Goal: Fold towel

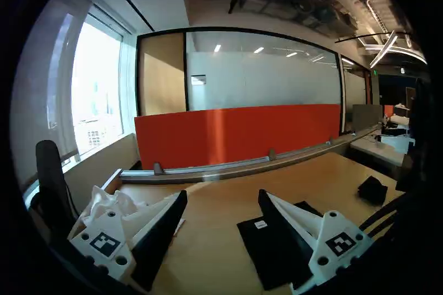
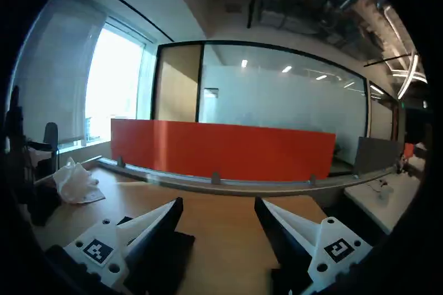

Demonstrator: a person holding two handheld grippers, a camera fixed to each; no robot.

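A flat black towel (image 1: 271, 248) with a small white tag lies on the wooden table (image 1: 221, 239), partly under the right finger of my left gripper (image 1: 221, 192). That gripper hovers open above the table with nothing between its fingers. In the right gripper view a black towel (image 2: 174, 250) lies under the left finger, low in the picture. My right gripper (image 2: 217, 201) is open too and holds nothing. A crumpled white cloth (image 1: 113, 202) sits at the table's left end, also visible as the white cloth (image 2: 75, 183).
An orange divider (image 1: 238, 134) on a metal rail (image 1: 221, 169) bounds the table's far edge. A small black bundle (image 1: 372, 189) rests at the far right. A dark chair back (image 1: 51, 181) stands by the window on the left. Another desk (image 2: 382, 195) lies beyond on the right.
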